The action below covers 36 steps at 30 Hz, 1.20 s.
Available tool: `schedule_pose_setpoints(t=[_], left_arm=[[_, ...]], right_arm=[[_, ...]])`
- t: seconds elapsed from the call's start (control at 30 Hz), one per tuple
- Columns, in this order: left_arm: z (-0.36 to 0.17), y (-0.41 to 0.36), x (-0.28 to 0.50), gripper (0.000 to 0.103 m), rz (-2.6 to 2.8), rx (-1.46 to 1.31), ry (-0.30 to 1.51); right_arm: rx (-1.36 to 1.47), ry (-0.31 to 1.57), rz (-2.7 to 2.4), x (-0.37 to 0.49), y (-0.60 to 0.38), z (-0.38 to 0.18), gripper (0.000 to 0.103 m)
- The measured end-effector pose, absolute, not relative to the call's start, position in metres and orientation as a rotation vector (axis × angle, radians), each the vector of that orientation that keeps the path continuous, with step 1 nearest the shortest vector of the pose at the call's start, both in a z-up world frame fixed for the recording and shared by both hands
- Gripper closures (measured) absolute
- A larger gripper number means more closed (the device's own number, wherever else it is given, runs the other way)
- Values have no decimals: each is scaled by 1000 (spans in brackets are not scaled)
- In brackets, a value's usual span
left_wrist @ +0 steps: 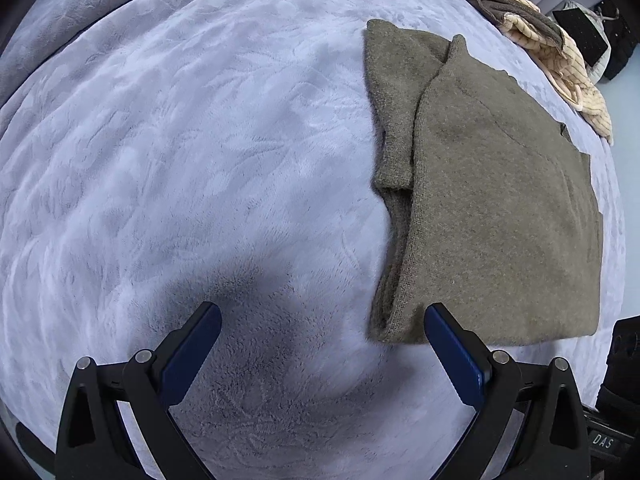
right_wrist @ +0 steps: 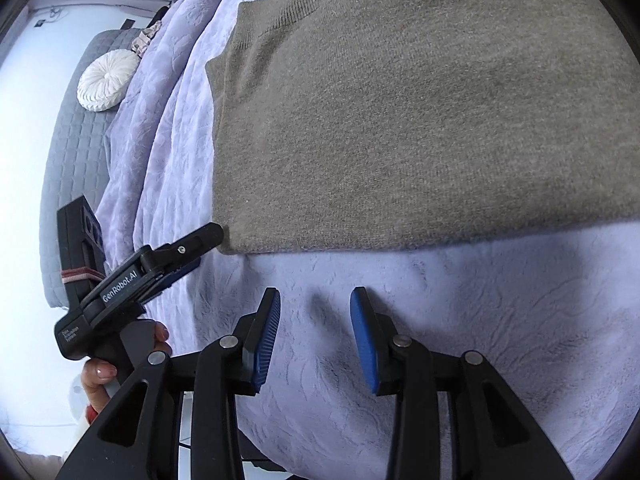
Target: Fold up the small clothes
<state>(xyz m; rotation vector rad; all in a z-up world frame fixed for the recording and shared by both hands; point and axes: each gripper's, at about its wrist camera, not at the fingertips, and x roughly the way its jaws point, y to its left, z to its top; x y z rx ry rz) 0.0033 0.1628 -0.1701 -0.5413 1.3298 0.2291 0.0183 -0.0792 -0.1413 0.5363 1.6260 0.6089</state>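
Between the right gripper's (right_wrist: 315,300) parted pads only blanket (right_wrist: 480,320) is seen; left gripper (left_wrist: 323,314) is also spread, empty, at the sweater's (left_wrist: 500,200) near corner. Sweater lies folded on the blanket. Risk judged: plush pile pinched along with knit, dragging layers askew.

Sweater (left_wrist: 500,208) matt fuzzy knit; blanket (left_wrist: 200,160) plush embossed fleece; pads (right_wrist: 366,340) ribbed, likely rubber.

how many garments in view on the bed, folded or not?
3. Folded olive sweater on the lavender blanket; brown garment and cream one heaped at the far edge. More may be hidden in that heap.
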Motion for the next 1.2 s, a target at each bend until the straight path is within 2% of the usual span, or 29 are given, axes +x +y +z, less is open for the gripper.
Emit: schedule_pose_setpoints(t=[0.7, 1.2], left_arm=[[-173, 169, -11, 1, 204, -627, 1322], [-167, 191, -22, 1, 89, -864, 1244]], right_arm=[[860, 1592, 549, 30, -89, -168, 59], [1070, 1556, 537, 45, -71, -185, 56]])
